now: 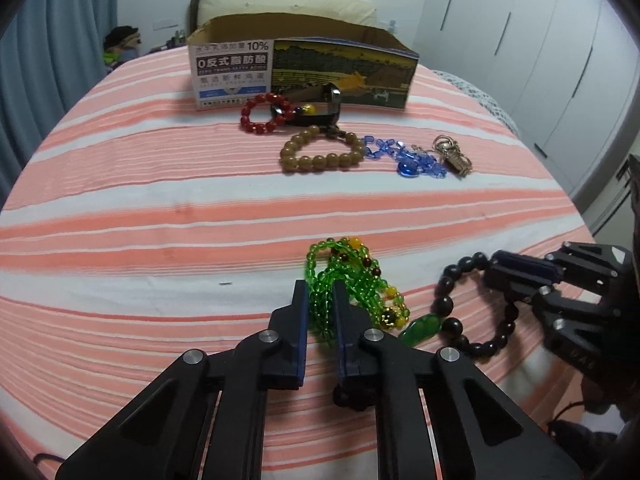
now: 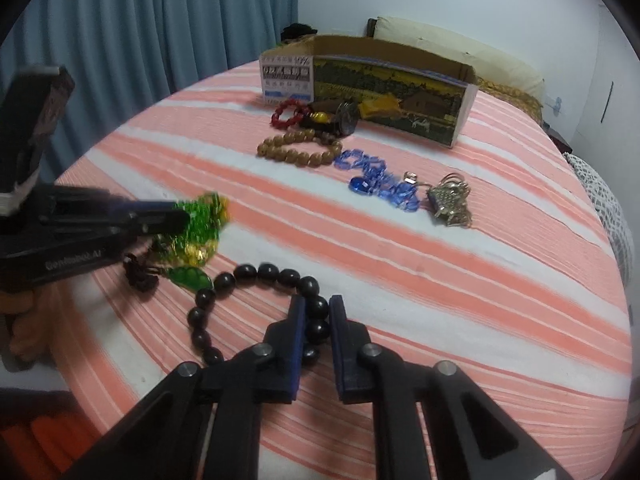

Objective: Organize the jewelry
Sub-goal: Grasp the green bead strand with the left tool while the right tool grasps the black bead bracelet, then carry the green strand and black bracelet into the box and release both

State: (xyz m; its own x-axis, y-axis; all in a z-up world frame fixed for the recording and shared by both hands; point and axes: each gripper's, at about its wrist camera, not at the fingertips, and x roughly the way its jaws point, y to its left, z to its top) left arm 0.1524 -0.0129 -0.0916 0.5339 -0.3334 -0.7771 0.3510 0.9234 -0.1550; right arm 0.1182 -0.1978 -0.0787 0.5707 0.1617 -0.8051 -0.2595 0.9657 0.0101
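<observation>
My left gripper is shut on the green bead necklace, which lies bunched on the striped bed sheet; the same necklace shows in the right wrist view. My right gripper is shut on the black bead bracelet, also seen from the left. Farther off lie a red bead bracelet, a tan bead bracelet, a blue crystal chain, a metal charm and a watch.
An open cardboard box stands at the far side of the bed, just behind the red bracelet and watch. A pillow lies behind it. White wardrobes stand to the right, blue curtains to the left.
</observation>
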